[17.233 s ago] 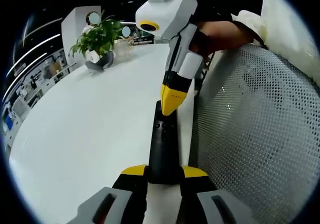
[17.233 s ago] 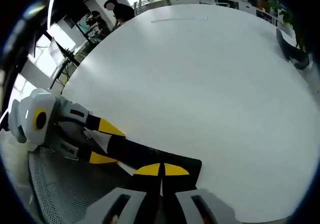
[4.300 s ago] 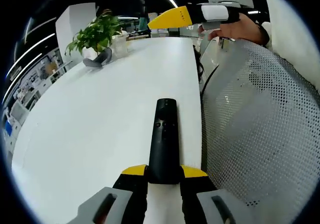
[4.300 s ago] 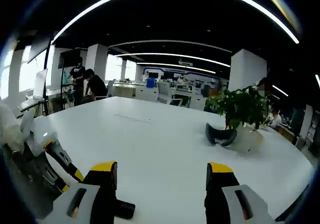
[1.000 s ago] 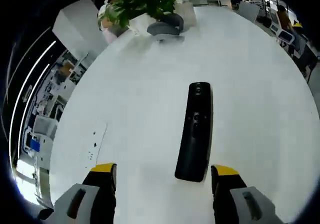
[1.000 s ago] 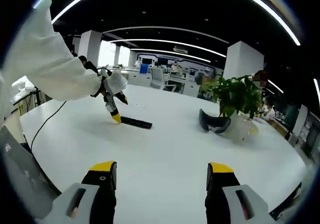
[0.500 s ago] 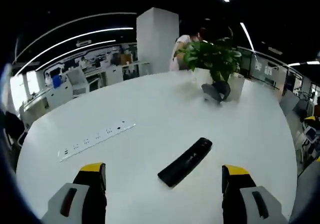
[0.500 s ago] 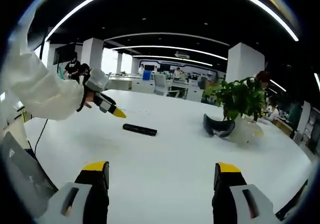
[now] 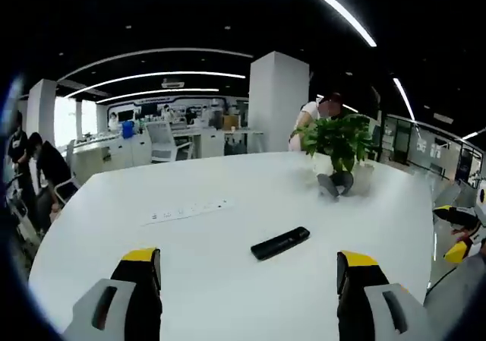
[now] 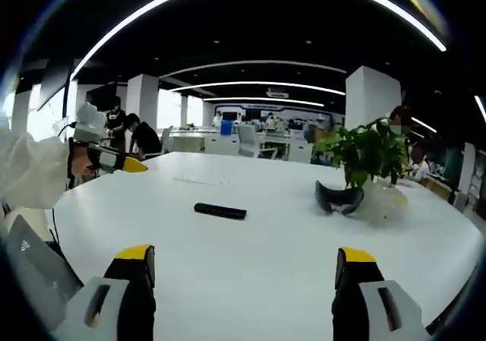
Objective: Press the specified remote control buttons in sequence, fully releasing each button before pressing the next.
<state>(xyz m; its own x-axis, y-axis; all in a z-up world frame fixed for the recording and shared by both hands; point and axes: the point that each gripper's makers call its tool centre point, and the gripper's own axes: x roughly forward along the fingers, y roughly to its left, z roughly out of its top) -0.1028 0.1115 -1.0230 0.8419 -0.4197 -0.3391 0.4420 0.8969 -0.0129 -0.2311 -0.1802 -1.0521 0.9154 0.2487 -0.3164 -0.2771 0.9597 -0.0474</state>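
Note:
The black remote control [image 9: 279,244] lies flat on the white table [image 9: 228,288], out ahead of my left gripper [image 9: 249,280], whose yellow-tipped jaws stand wide open with nothing between them. In the right gripper view the remote [image 10: 220,211] rests well beyond my right gripper [image 10: 244,280], also open and empty. My left gripper [image 10: 114,161] appears there at the left, held by a hand in a white sleeve, off to the left of the remote. My right gripper [image 9: 456,233] peeks in at the right edge of the left gripper view.
A potted plant [image 9: 338,140] and a dark curved headset [image 9: 334,184] stand at the table's far side. A white power strip [image 9: 186,210] lies left of the remote. A mesh chair back [image 10: 30,273] is at lower left. People sit in the background.
The left gripper, earlier shut on the remote, has let it go and pulled back. The right gripper, earlier shut with its tip on the remote, is open and withdrawn. The remote lies alone on the table.

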